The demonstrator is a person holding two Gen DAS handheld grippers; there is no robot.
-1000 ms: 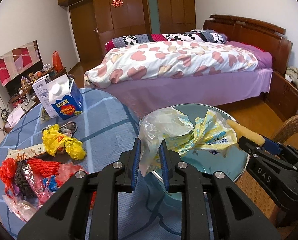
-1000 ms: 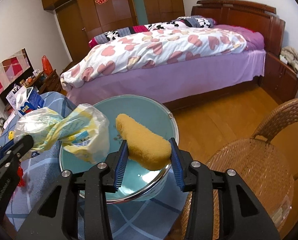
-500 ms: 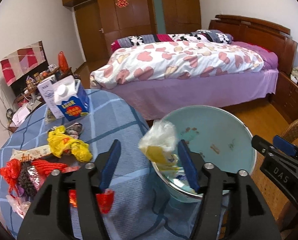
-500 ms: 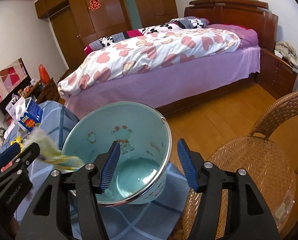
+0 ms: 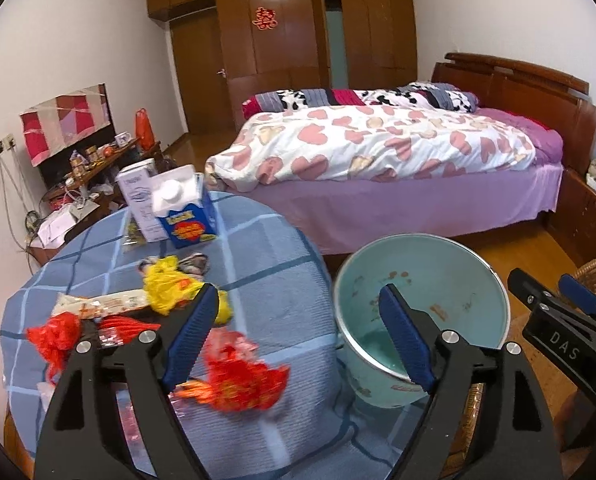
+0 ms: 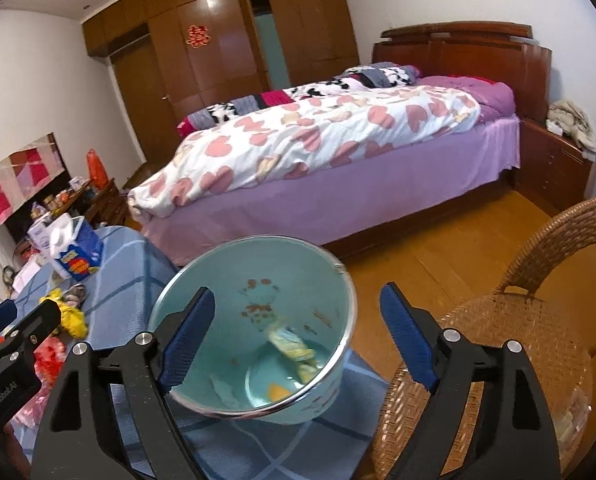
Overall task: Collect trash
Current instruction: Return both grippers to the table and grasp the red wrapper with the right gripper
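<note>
A light blue bucket (image 5: 450,280) stands at the right edge of the round table with a blue checked cloth (image 5: 258,264). In the right wrist view the bucket (image 6: 322,280) holds a crumpled yellow-and-white wrapper (image 6: 294,350) and a yellow sponge piece (image 6: 278,392). My left gripper (image 5: 298,340) is open and empty above the table beside the bucket. My right gripper (image 6: 298,340) is open and empty above the bucket's mouth. Loose trash lies on the cloth: a red wrapper (image 5: 238,380), a yellow bag (image 5: 174,292), red netting (image 5: 58,336).
Two cartons (image 5: 182,212) stand at the table's far side. A wicker chair (image 6: 538,320) is right of the bucket. A bed with a heart-print duvet (image 5: 378,148) lies beyond, with wood floor (image 6: 438,264) between. A cluttered sideboard (image 5: 86,168) is at the left.
Both grippers opened: the left let go of the plastic wrapper and the right let go of the yellow sponge, and both things now lie in the bucket. The left gripper shifted left over the table.
</note>
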